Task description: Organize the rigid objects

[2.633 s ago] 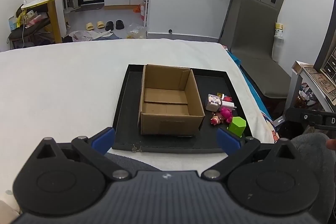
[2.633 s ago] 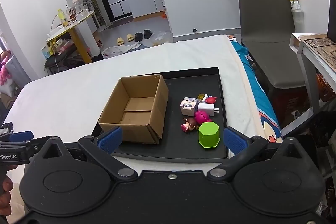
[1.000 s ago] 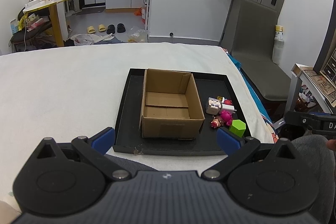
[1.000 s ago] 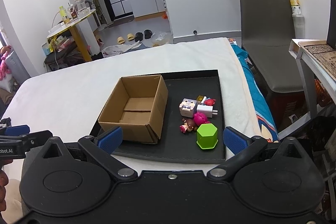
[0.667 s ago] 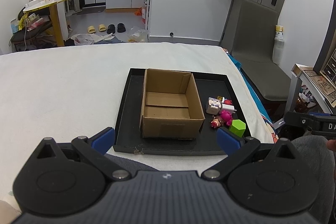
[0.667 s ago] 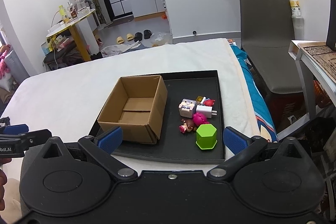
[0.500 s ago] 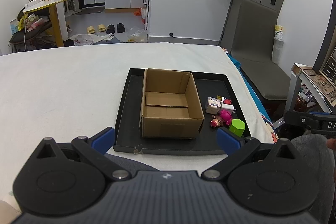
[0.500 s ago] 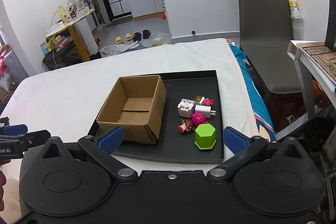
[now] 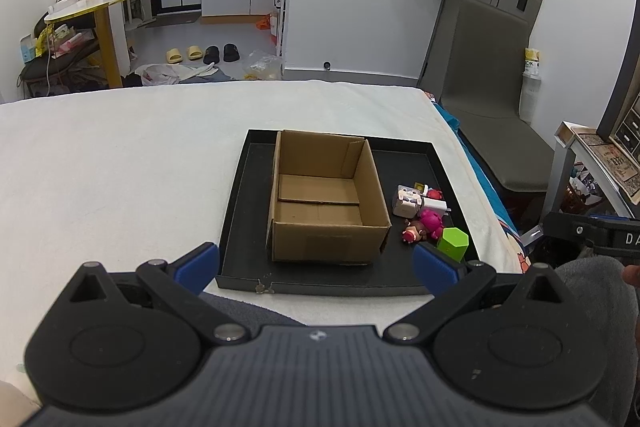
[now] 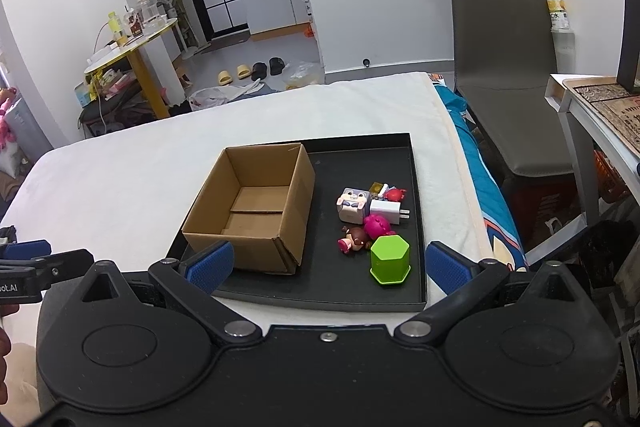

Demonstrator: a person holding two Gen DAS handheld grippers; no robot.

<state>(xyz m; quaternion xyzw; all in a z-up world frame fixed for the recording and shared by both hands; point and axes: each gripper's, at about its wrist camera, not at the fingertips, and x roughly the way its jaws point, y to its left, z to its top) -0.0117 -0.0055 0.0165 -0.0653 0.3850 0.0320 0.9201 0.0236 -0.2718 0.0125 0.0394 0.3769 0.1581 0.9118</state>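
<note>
While both claws are hovering short of the black tray (image 10: 416, 163), the left claw (image 9: 316, 263) and right claw (image 10: 330, 265) are gaping wide, gripping nothing. Inside the tray, small toys, a white charger (image 10: 385, 211) and a green hexagonal block (image 10: 389, 258) are lying just right of the empty cardboard box (image 10: 256, 207).

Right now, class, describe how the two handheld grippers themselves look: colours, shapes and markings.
Both the left gripper and the right gripper have matte black bodies with round discs, silver bolts and blue textured pads. The left body is ribbed. White lettering marks each gripper's side.
</note>
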